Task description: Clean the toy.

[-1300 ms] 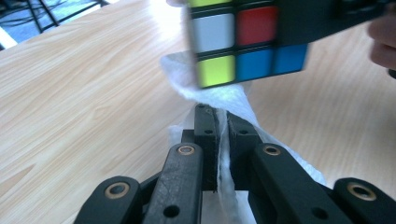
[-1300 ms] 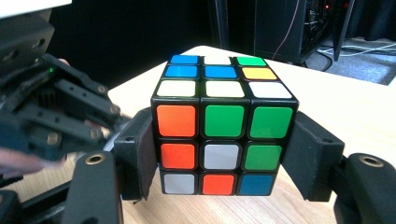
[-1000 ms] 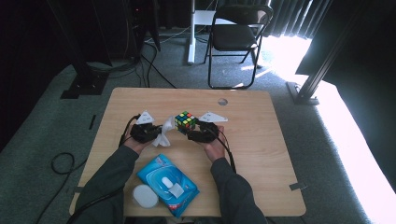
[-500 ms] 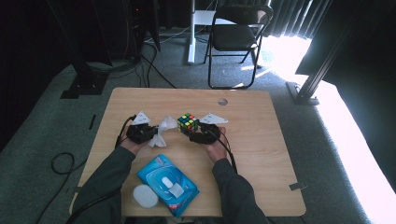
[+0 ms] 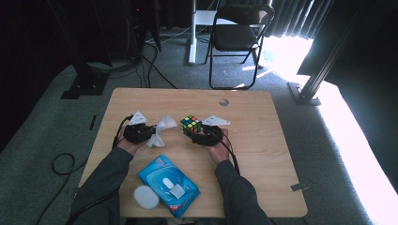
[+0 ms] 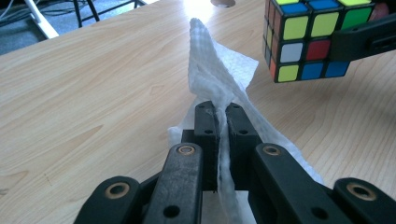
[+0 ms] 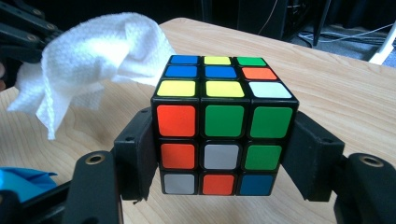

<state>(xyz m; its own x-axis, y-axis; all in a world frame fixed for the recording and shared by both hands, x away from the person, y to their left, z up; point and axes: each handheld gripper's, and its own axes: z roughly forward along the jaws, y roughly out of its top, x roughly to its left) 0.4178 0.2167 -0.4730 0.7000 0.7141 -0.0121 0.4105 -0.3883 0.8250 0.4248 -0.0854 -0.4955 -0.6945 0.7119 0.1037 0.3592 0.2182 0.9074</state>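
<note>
High view, nearest the person: a blue wipes pack (image 5: 168,184) lies flat on the table (image 5: 263,154) with a round white lid (image 5: 146,197) just beside its left end. Beyond it, the two forearms reach forward. The left gripper (image 5: 146,133) is clamped on a white wipe (image 5: 159,130), which hangs crumpled from its tips. In the left gripper view the jaws stand nearly closed with the wipe (image 6: 219,86) pinched between them and rising ahead in a loose peak. The right gripper (image 5: 193,132) holds a scrambled puzzle cube (image 5: 190,124); in the right gripper view the cube (image 7: 223,126) sits square between the jaws, gripped on two opposite sides, clear of the table.

Progress, as judged: a wipe is out of the pack and the cube is secured, so preparation appears complete. Wipe and cube are near but apart, with a gap of bare wood between them. No contact is evident, so the wiping itself seems outstanding.

Farther off, a folding chair (image 5: 237,37) stands past the table's far edge.
</note>
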